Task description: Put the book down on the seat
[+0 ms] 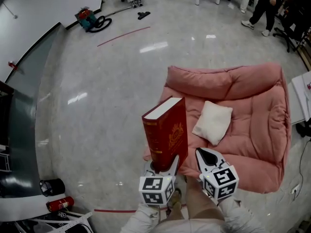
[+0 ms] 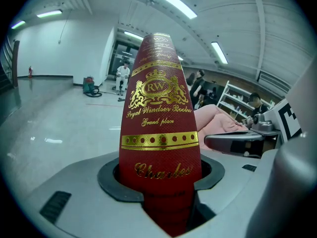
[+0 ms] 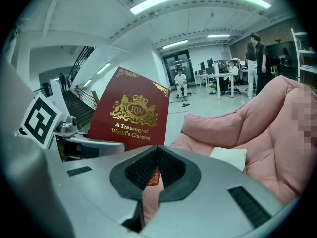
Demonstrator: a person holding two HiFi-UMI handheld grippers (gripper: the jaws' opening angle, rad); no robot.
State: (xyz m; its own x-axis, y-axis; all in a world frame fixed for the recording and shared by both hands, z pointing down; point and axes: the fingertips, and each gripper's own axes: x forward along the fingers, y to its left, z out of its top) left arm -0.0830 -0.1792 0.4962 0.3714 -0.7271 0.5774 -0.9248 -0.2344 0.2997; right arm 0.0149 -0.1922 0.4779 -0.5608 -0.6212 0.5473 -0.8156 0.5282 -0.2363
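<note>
You are clamping the fingers of your left gripper (image 1: 166, 167) on the bottom end of the book (image 1: 167, 130), holding it upright with its long axis standing vertical. Your right gripper (image 1: 206, 155), fingers together and empty, is hovering just beside it. The seat (image 1: 257, 130) is lying ahead and rightward, carrying 1 white pillow (image 1: 213, 122).
</note>
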